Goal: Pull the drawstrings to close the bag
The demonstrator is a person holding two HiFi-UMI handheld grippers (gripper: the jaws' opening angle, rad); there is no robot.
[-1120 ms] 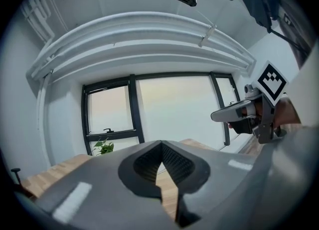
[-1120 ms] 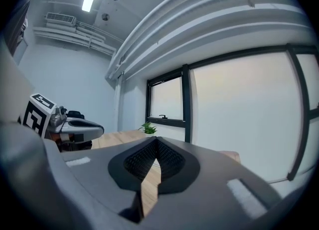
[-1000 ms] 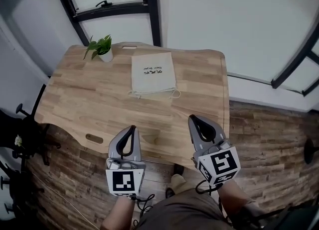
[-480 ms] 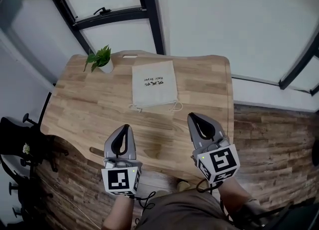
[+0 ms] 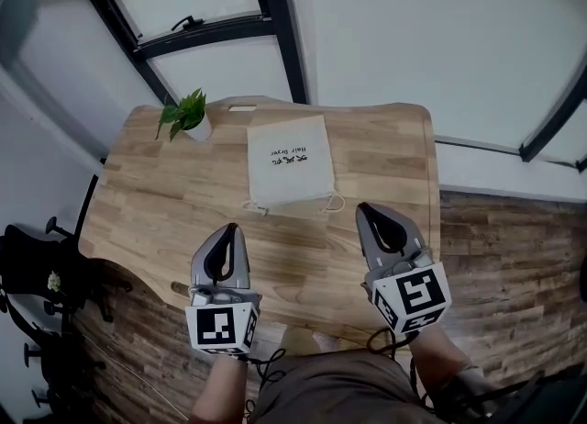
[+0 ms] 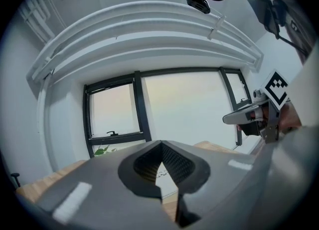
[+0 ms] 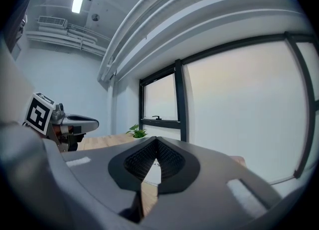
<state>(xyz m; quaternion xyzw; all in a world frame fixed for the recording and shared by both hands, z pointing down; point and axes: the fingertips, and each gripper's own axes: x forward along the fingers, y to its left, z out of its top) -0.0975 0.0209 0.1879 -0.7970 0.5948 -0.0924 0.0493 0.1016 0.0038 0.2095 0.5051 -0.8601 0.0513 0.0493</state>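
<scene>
A cream drawstring bag [image 5: 288, 167] with small dark print lies flat on the wooden table [image 5: 165, 202], its cord loops [image 5: 332, 202] sticking out at both corners of the near end. My left gripper [image 5: 230, 228] hovers over the table just short of the bag's near left corner, jaws shut and empty. My right gripper [image 5: 364, 207] is level with the near right cord loop and a little to its right, also shut and empty. Each gripper view shows closed tips, the left gripper [image 6: 160, 145] and the right gripper [image 7: 157, 140], with a sliver of the bag [image 6: 163, 173] beyond.
A small potted plant [image 5: 187, 112] stands at the table's far left corner. Dark window frames [image 5: 275, 18] and a white wall lie behind the table. A black chair [image 5: 27, 262] stands on the wood floor at left. A slot [image 5: 180, 289] is cut near the table's front edge.
Both grippers have moved forward over the table toward the bag's near end, staying shut. The bag has not moved.
</scene>
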